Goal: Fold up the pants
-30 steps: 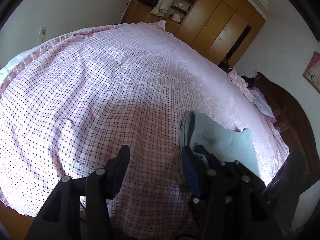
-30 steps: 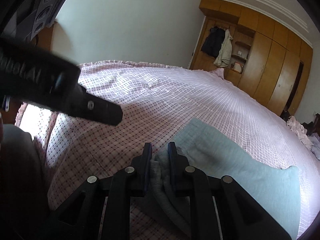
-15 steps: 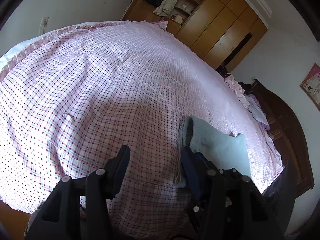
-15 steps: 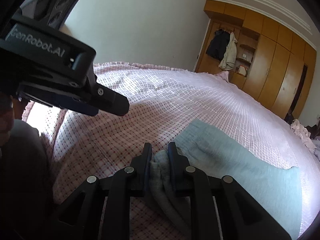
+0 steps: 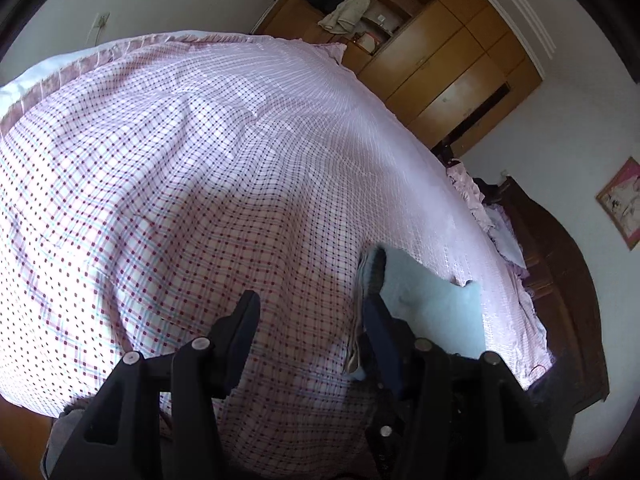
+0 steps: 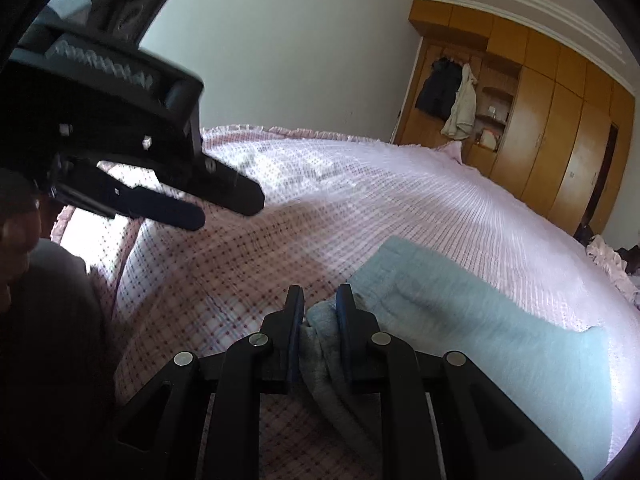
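Light blue pants [image 6: 472,320] lie flat on a pink checked bedspread [image 5: 168,184] near the bed's near right side. In the right wrist view their long axis runs from the near centre away toward the far right, where the far end shows a notched edge.

The right gripper [image 6: 319,304] points forward and low over the bed, its fingers drawn narrow and pinching a bunched grey-blue fold of the pants at their near end.

The left gripper [image 5: 312,312] is held above the bedspread, left of the pants, tilted downward with its fingers spread wide and nothing between them. Its right finger sits just beside the pants' folded near edge.

A wooden wardrobe [image 6: 560,120] stands against the far wall.
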The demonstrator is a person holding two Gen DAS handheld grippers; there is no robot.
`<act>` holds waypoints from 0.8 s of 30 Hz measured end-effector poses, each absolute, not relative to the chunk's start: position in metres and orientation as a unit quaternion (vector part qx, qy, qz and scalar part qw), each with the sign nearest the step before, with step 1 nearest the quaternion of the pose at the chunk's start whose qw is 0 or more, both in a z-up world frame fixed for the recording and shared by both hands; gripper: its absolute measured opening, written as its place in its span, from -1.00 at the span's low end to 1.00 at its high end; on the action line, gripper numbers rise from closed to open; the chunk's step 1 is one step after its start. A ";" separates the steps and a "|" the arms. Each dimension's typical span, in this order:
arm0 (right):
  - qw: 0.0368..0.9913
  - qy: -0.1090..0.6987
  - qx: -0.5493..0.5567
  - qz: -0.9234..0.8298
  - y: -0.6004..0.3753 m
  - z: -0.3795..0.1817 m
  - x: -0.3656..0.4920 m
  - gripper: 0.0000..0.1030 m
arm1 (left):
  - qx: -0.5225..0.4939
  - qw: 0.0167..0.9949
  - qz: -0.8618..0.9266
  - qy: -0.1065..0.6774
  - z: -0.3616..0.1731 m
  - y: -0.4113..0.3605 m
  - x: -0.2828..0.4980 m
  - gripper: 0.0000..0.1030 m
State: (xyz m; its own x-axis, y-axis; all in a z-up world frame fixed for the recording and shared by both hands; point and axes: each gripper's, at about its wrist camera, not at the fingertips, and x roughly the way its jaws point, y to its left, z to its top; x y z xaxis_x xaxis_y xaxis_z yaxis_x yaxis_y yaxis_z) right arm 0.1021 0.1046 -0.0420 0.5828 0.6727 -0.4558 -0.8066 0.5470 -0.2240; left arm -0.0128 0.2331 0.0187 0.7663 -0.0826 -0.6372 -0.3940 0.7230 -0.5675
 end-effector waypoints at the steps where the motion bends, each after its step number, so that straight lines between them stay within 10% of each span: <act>1: 0.865 0.160 -0.209 0.428 0.105 -0.041 0.103 -0.81 | -0.363 0.867 0.089 0.329 0.019 0.233 -0.013 0.10; 24: 0.891 0.175 -0.040 0.417 0.034 -0.003 0.137 -0.08 | -0.258 0.910 0.079 0.316 0.049 0.176 0.008 0.17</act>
